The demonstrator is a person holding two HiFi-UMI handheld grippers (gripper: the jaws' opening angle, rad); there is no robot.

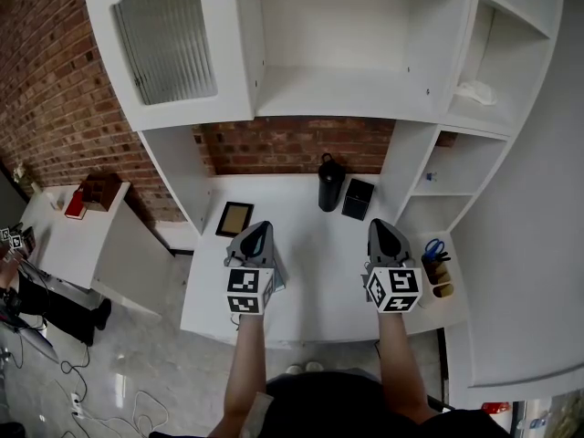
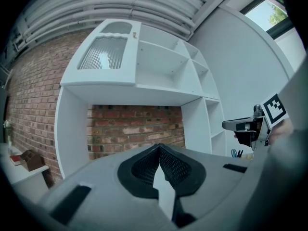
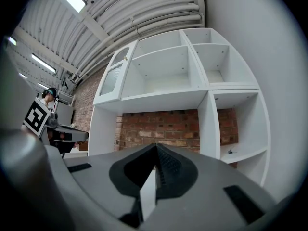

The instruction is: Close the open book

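A flat book [image 1: 234, 218] with a dark border and a tan middle lies on the white desk [image 1: 301, 245], at the back left; it looks closed. My left gripper [image 1: 262, 227] hovers just right of the book and apart from it, with its pads meeting at the tips and nothing between them. My right gripper [image 1: 379, 225] hangs over the desk's right side, shut and empty as well. In the left gripper view the left gripper [image 2: 159, 146] points level at the brick wall, and the book is hidden. The right gripper [image 3: 156, 146] faces the same wall in its own view.
A black cylinder [image 1: 329, 182] and a black box [image 1: 358, 199] stand at the back of the desk. A holder with scissors and pens [image 1: 435, 261] sits at the right edge. White shelves [image 1: 347, 44] rise above. A low side table [image 1: 82, 210] stands at the left.
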